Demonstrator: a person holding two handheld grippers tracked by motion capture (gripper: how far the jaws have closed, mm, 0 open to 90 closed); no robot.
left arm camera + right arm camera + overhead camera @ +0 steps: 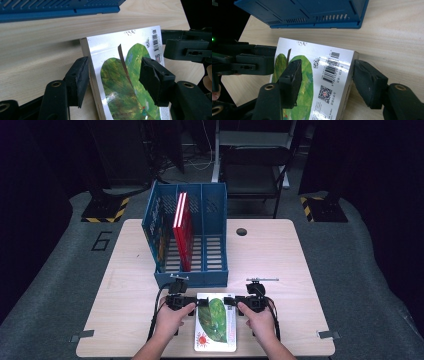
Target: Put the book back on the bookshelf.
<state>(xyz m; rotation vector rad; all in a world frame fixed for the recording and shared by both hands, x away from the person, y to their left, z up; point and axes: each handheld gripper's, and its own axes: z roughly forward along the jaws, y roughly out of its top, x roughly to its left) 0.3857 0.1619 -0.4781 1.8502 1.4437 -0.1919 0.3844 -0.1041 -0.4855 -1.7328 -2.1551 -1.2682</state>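
Note:
A white book with a green leaf on its cover (pixel 216 322) lies flat near the table's front edge. My left gripper (pixel 196 302) reaches in at the book's far-left corner, and my right gripper (pixel 231 301) at its far-right corner. In the left gripper view, the left gripper (pixel 113 71) is open: one jaw stands outside the book's (pixel 125 75) left edge, the other over the cover. In the right gripper view, the right gripper (pixel 327 72) is open the same way, astride the barcode side of the book (pixel 322 75).
A blue three-slot file rack (pixel 190 276) stands just behind the book. It holds red books (pixel 182 227) upright in the middle and a colourful one (pixel 160 227) against its left wall. A cable hole (pixel 241 231) is at the back right. Bare tabletop lies on both sides.

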